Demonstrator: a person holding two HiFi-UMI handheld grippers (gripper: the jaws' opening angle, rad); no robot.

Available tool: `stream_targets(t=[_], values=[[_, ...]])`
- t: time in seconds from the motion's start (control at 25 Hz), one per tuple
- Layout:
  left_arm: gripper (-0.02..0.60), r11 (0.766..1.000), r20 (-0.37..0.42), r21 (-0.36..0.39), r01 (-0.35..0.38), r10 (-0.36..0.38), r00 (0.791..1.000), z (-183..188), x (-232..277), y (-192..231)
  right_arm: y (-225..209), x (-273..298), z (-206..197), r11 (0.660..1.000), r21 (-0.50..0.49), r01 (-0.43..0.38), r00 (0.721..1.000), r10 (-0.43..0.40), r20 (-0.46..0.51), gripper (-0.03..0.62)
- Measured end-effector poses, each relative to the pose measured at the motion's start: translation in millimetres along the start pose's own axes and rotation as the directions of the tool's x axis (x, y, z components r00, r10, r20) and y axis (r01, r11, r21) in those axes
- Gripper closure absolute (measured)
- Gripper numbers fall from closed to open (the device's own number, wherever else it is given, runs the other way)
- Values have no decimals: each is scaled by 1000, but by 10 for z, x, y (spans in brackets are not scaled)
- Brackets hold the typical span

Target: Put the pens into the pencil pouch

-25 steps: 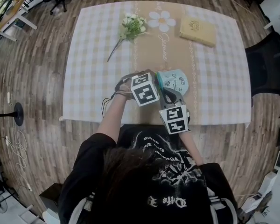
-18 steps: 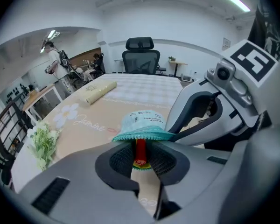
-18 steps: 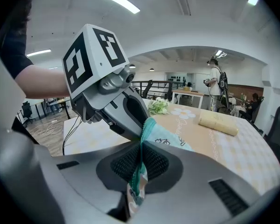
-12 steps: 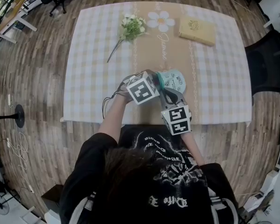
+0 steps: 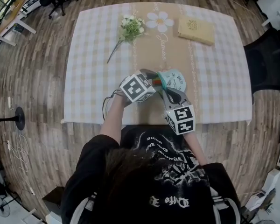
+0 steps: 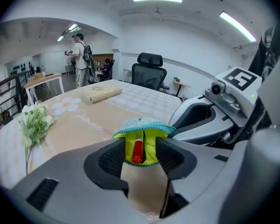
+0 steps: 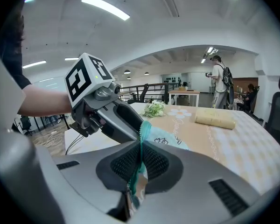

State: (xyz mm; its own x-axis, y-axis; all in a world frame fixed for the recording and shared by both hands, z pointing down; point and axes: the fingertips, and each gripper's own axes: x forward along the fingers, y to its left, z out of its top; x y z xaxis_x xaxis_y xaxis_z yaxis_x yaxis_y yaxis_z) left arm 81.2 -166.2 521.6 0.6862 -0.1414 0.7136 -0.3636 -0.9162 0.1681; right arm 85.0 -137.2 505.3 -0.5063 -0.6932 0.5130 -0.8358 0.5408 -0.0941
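A teal pencil pouch with a yellow-green lining stands with its mouth open near the table's front edge. A red pen sits inside the mouth. My left gripper faces that mouth; its jaws have just been opening, and the pads stand apart on either side of the pen without pressing it. In the head view, the left gripper reaches in from the left. My right gripper is shut on the pouch's teal zipper edge and holds the pouch up.
A checked cloth covers the table. A bunch of white flowers lies at the back left, and a beige notebook at the back right. A black office chair stands to the right. A person stands far off in the room.
The left gripper has rolled, and its marker cube has shifted a little to the left. The right gripper's cube has slid slightly down and right. The pouch stays where it was.
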Motion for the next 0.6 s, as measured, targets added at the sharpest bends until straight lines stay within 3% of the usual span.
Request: stream_targets(t=[0.16,0.4,0.52,0.6], values=[[307,995,77,-90,49,-43,996,36,-165,-44,-60,-69,51,1000,22,7,1000,-7,8,571],[298,972,184,-235,-2,46,982,-238,-482,206,-10,72,-9,999,48,4,1000,-5,6,571],[298,942,275,-335,-13,111,955,-316,-719,344,22,111,-29,999,53,8,1000,-8,-1,571],[298,914,351,-407,-5,161,923,-364,-921,429,63,146,-51,999,53,9,1000,-9,-8,571]])
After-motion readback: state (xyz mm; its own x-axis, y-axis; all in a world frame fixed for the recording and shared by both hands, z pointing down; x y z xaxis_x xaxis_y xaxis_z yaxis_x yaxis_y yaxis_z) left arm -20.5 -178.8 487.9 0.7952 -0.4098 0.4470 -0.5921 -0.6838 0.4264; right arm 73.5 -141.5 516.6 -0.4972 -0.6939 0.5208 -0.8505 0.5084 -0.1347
